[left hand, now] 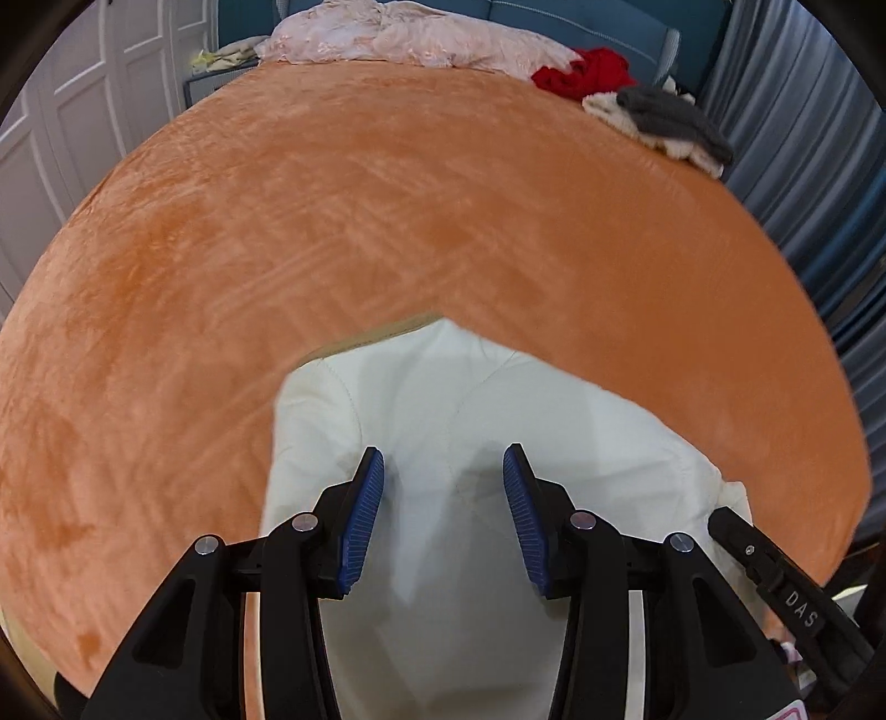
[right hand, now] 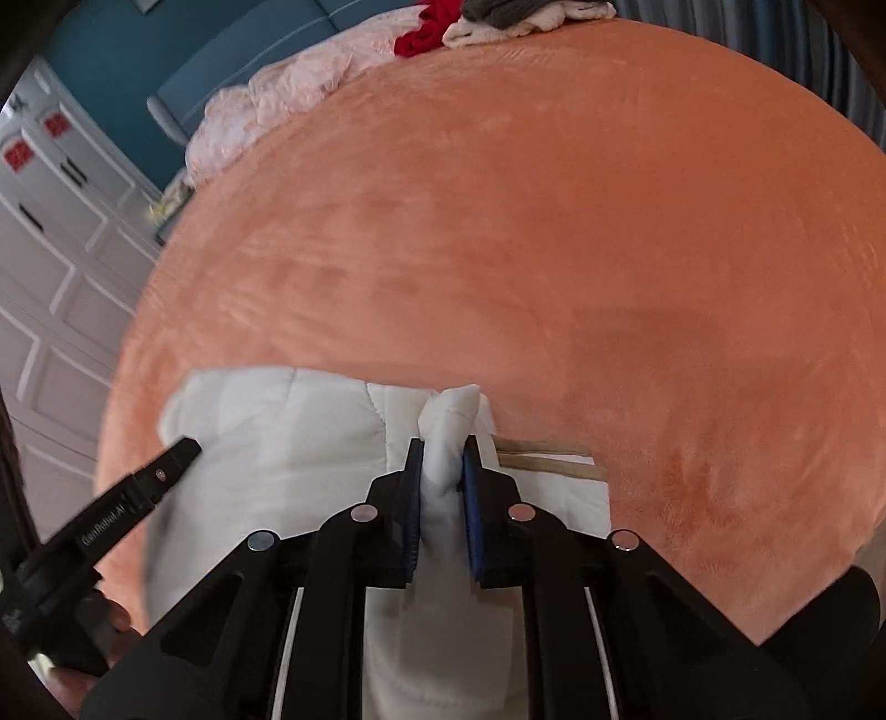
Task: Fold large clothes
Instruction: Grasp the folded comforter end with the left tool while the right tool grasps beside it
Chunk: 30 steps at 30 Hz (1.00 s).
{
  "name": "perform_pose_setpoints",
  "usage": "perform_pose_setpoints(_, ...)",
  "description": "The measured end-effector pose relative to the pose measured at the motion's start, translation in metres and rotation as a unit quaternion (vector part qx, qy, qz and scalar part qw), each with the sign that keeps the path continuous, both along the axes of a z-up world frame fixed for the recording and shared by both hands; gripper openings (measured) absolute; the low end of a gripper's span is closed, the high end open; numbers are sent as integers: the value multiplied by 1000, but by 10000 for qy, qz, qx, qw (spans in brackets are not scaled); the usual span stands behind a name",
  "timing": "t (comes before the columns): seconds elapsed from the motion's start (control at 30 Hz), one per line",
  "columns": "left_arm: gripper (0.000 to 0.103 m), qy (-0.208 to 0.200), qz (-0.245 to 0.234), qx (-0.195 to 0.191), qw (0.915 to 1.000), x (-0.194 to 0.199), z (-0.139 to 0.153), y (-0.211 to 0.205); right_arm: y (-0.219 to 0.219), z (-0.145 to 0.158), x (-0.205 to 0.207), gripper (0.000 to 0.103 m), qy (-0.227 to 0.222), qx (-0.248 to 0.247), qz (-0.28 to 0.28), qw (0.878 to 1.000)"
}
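On the orange bedspread (left hand: pixel 387 221), your right gripper (right hand: pixel 443 448) pinches the white quilted garment (right hand: pixel 288 443); your left gripper (left hand: pixel 443 471) hovers half-open. Next, grab 1 edge and fold.

One white quilted garment (left hand: pixel 443 399) lies at the near edge of the one orange bed cover (left hand: pixel 387 210); at the far edge sit one pink bundle (left hand: pixel 410 36), one red cloth (left hand: pixel 587 69) and one grey-and-cream pile (left hand: pixel 664 119); two grippers
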<state>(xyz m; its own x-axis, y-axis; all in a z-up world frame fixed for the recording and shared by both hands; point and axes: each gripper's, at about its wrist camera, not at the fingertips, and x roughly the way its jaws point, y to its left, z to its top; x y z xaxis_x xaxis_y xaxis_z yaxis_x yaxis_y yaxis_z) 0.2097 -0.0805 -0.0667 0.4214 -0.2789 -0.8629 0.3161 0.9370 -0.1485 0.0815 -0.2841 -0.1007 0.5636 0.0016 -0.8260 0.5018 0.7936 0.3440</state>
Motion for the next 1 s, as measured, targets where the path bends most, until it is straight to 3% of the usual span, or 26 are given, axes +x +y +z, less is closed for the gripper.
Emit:
perform_pose_setpoints(0.23, 52, -200, 133, 186, 9995, 4, -26, -6, 12, -19, 23, 15, 160, -655, 259, 9974)
perform_pose_setpoints(0.53, 54, -443, 216, 504, 9975, 6, -44, -16, 10, -32, 30, 16, 77, -619, 275, 9977)
perform_pose_setpoints(1.0, 55, -630, 281, 632, 9956, 5, -52, -21, 14, -39, 29, 16, -85, -778, 191, 9967)
